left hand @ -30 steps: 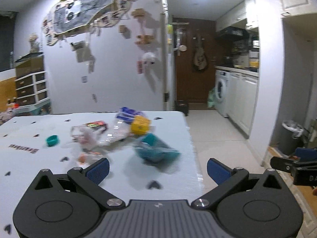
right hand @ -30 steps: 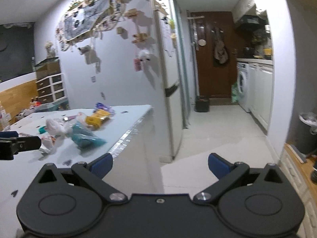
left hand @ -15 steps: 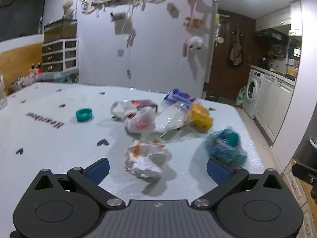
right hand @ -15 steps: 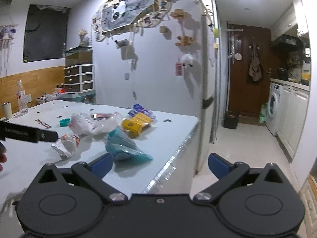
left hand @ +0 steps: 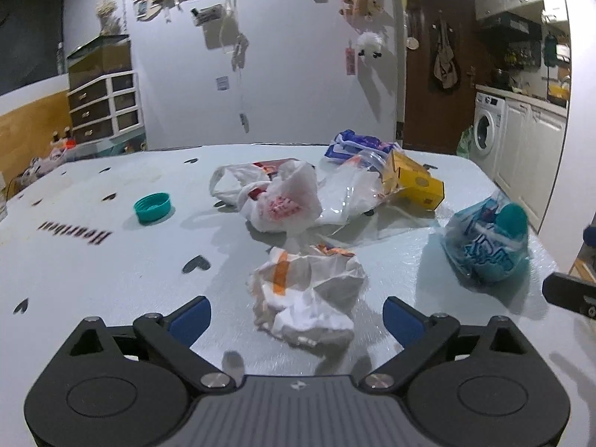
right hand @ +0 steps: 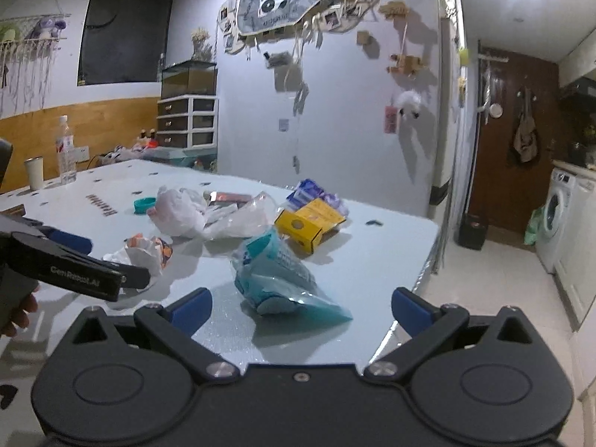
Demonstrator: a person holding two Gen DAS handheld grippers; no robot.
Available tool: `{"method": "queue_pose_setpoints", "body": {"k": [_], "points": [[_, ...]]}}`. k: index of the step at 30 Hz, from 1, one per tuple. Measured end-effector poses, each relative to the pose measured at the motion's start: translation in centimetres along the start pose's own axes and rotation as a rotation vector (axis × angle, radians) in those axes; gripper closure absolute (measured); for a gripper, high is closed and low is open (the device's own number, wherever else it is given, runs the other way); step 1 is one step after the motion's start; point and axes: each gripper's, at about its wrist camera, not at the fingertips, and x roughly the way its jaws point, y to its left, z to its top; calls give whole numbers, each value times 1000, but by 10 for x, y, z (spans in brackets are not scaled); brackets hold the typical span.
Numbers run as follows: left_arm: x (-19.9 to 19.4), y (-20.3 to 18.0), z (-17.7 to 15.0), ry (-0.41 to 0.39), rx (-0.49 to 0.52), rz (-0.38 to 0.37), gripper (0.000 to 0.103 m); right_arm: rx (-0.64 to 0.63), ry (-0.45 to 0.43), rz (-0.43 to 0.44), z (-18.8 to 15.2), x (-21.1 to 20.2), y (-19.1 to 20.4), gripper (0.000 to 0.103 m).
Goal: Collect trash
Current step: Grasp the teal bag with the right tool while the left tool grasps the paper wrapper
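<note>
Left gripper (left hand: 294, 314) jaws spread, just been closing around crumpled white wrapper (left hand: 305, 298); best centred before pinching against tabletop (left hand: 93, 268).

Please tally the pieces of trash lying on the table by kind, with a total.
Plastic bags: 3 (white bag, clear bag, teal bag)
Crumpled wrappers: 1
Yellow boxes: 1
Blue-and-white packets: 1
Teal caps: 1
Red packets: 1
Total: 8
</note>
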Motion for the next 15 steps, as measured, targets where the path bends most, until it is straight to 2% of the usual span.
{"method": "queue_pose_setpoints", "body": {"k": [1,5,7,12,15], "points": [[4,-1,2,9,-1,-12,10,3,-1,11,0,4,-2,0],[10,1,9,-19,-18,-43,11,-27,-22,49,0,17,-3,0],[16,2,10,13,-26,-45,19,-68,-23,64,1,22,1,0],[22,5,9,51,-55,-40,25,-194,-16,50,0,39,19,1],[21,3,9,45,-42,-45,30,-210,-14,45,0,47,22,13]]}}
